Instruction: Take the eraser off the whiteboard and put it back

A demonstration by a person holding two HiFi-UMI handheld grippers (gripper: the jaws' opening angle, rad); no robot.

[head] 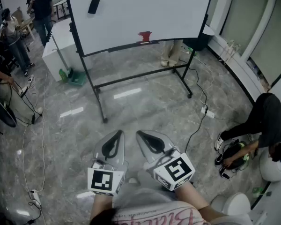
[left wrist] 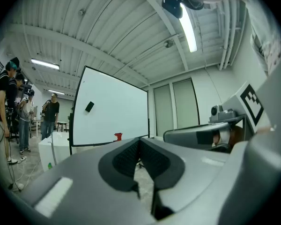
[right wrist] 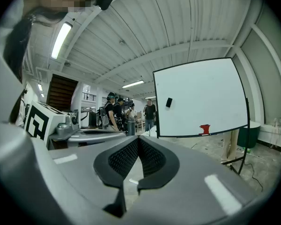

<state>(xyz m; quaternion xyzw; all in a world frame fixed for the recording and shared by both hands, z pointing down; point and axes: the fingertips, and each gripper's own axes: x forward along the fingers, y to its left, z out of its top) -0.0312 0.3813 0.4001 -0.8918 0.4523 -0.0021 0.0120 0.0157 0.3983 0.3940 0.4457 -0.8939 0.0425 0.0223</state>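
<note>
A black eraser (head: 93,6) sticks high on the left of the whiteboard (head: 145,8), which stands on a wheeled frame across the room. A small red object (head: 144,36) sits on the board's lower ledge. Both grippers are held low and near me, far from the board and pointing level at it. The left gripper (head: 117,133) is shut with nothing in it, and so is the right gripper (head: 139,134). In the left gripper view its jaws (left wrist: 140,139) meet below the eraser (left wrist: 89,107). In the right gripper view the tips (right wrist: 138,138) also meet, with the eraser (right wrist: 168,102) beyond.
Several people (head: 40,6) stand at the back left near a white cabinet (head: 56,50). A person in black (head: 262,125) crouches at the right by a bag. Cables (head: 199,125) and a power strip (head: 209,113) lie on the marble floor between me and the board's frame legs (head: 102,116).
</note>
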